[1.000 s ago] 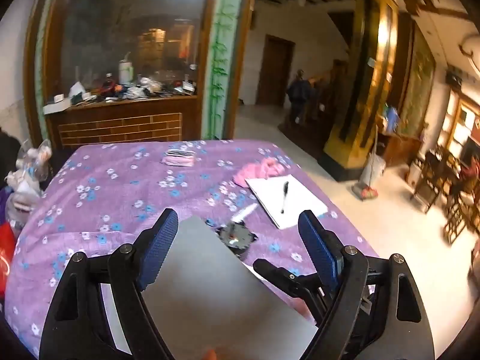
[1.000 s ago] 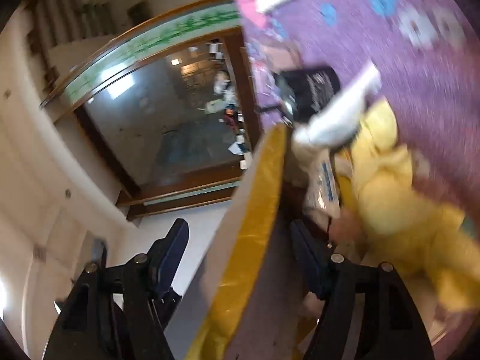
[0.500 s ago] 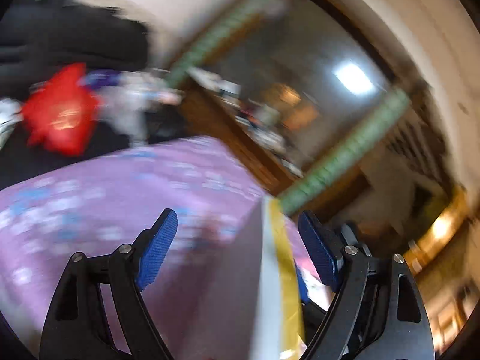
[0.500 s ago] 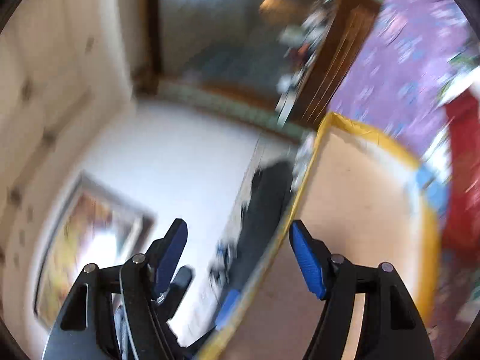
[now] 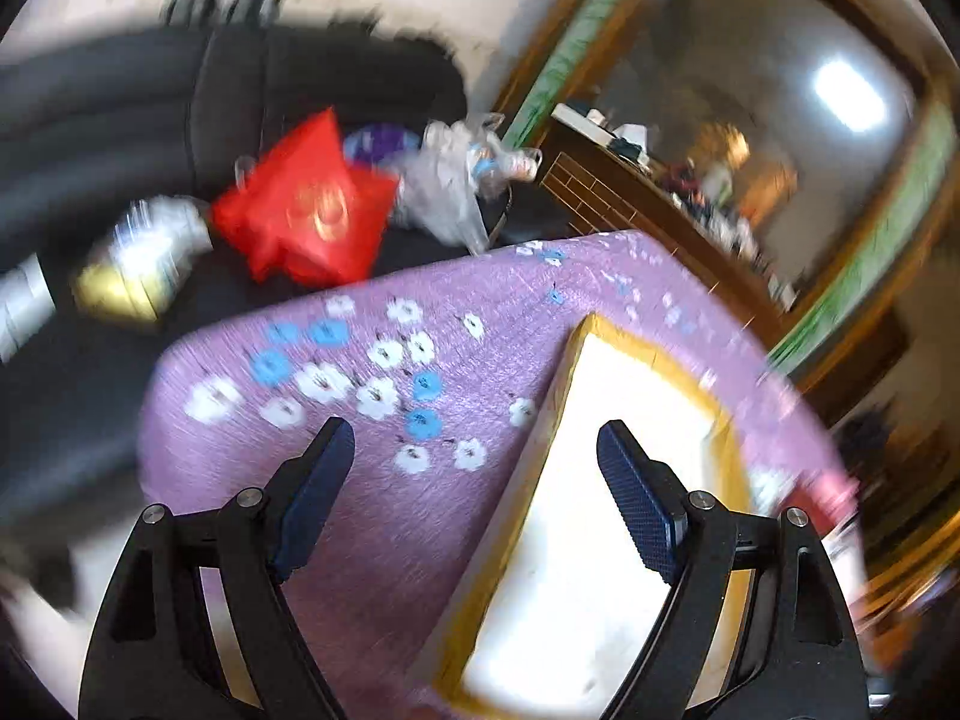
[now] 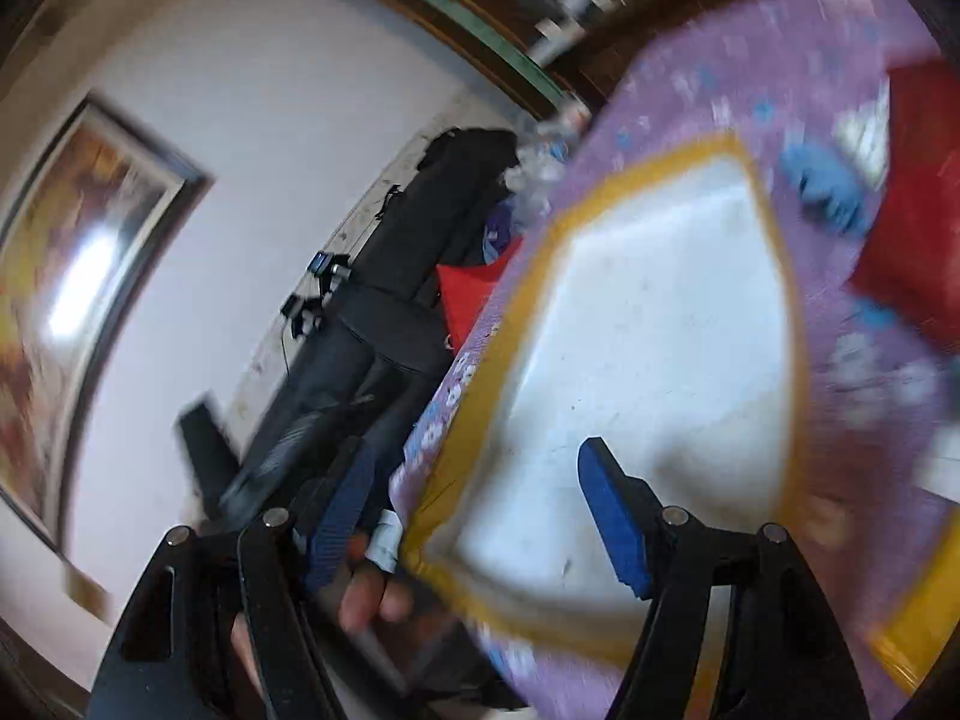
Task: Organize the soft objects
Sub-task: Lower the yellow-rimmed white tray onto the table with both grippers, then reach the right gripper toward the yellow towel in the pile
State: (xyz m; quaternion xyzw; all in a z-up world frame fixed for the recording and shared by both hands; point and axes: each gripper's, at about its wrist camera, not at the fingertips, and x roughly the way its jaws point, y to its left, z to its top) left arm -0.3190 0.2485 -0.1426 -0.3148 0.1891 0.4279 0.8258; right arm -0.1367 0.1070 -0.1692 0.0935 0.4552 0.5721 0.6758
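The box [image 5: 606, 480], yellow-rimmed and white inside, lies on the purple floral cloth [image 5: 372, 420], blurred, between both tongs: left gripper [image 5: 477, 492] and right gripper [image 6: 474, 510] stand apart, pads touching nothing.

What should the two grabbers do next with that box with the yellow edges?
Probably lower the box flat onto the purple flowered cloth and steady it. It looks tilted over the cloth, and both the left gripper and right gripper straddle its walls with jaws wide.

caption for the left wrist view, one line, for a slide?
Left gripper, jaws open, over a yellow-edged cardboard box on a purple floral tablecloth, red bag behind; motion-blurred.
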